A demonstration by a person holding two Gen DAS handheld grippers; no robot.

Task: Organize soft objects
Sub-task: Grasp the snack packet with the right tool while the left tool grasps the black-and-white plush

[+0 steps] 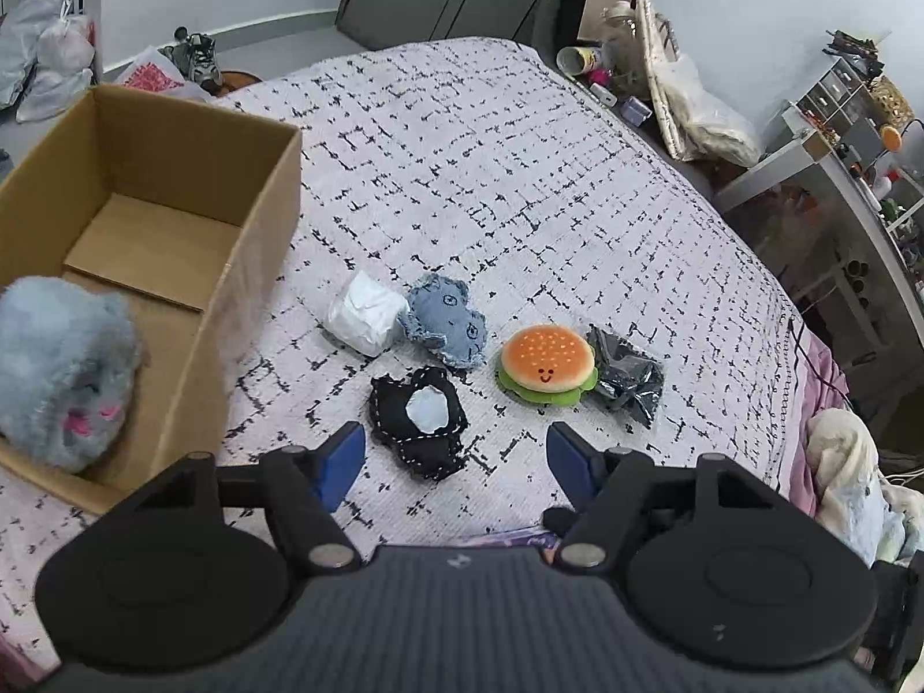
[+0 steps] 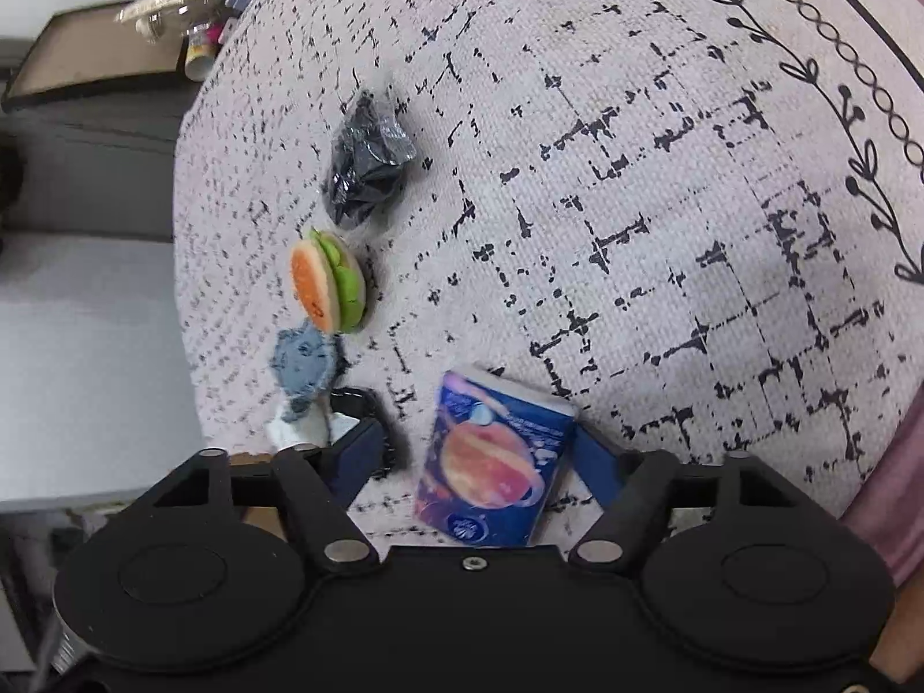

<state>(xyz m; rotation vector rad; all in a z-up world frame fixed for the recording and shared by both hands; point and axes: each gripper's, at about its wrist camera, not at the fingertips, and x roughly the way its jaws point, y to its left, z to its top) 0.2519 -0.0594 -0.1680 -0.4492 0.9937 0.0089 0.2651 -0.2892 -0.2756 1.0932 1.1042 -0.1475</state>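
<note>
One fluffy blue plush point(image 1: 63, 369) boxed in cardboard box point(image 1: 254, 265) — burger plush point(image 1: 546, 362) and others loose; left gripper point(image 1: 456, 456) released, empty; right gripper point(image 2: 476, 462) straddling tissue pack point(image 2: 494, 462) — grasp unclear.

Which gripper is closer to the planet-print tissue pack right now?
Right. The right gripper has the planet-print tissue pack between its open fingers, one pad close beside it. The left gripper hovers over the black stitched pouch; the pack barely shows under its body.
</note>
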